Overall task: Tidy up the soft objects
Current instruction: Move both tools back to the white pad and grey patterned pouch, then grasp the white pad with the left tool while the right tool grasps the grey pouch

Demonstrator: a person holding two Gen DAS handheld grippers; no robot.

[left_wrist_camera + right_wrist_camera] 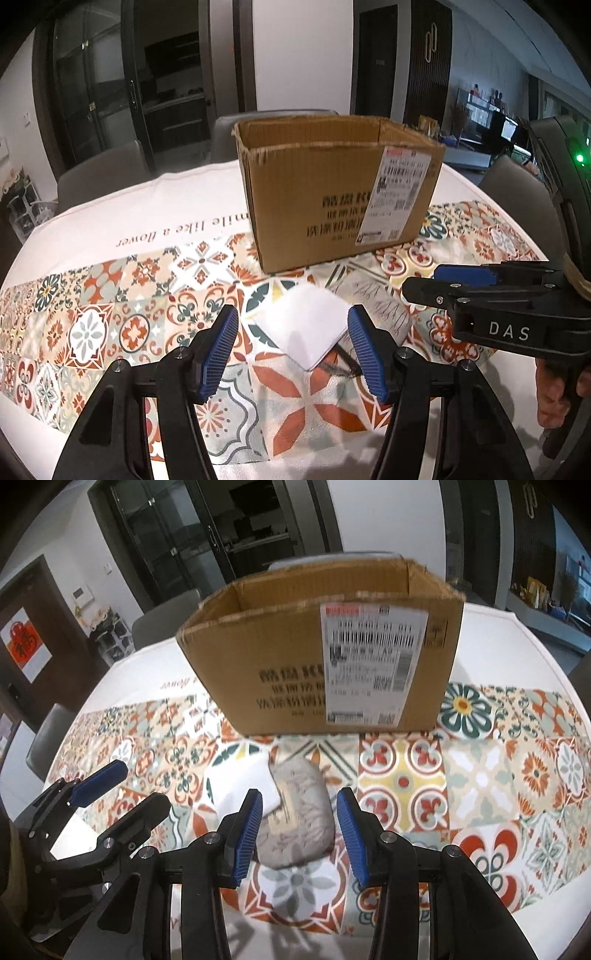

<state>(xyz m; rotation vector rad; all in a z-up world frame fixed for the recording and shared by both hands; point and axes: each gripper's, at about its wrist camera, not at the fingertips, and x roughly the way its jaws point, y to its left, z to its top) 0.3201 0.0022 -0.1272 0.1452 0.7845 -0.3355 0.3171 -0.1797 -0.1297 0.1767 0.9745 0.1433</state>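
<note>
Left gripper (291, 350) sat with its jaws standing moderately wide and nothing between the pads, tipped down at a white folded pack (304, 325) that lay flat on the worktop (110, 206). In the left wrist view the pack was dead centre between the blue pads, about 12 o'clock from the fingertips, one corner pointing back toward the camera, so it looked lined up on purpose for a straight pinch.

Right gripper (299, 823) was a bit narrower, also empty, aimed at a grey cushion-like pouch (299, 812) with faint print on it. From the right wrist camera the pouch sat between the pads at 12 o'clock, and the white pack touched or overlapped its edge at roughly 10 o'clock; couldn't tell which one was on top.

Cardboard box (321, 646) stood open-topped further back at 12 o'clock, shipping label facing the cameras, just behind both soft things. Flaps seemed cut off or folded away, which made sense if it was meant as the drop bin. Patterned tablecloth (92, 314) covered the near half of the worktop.

Guessing both grabs hadn't started yet. Since the two items were butted together, closing on one could drag the other along.
</note>
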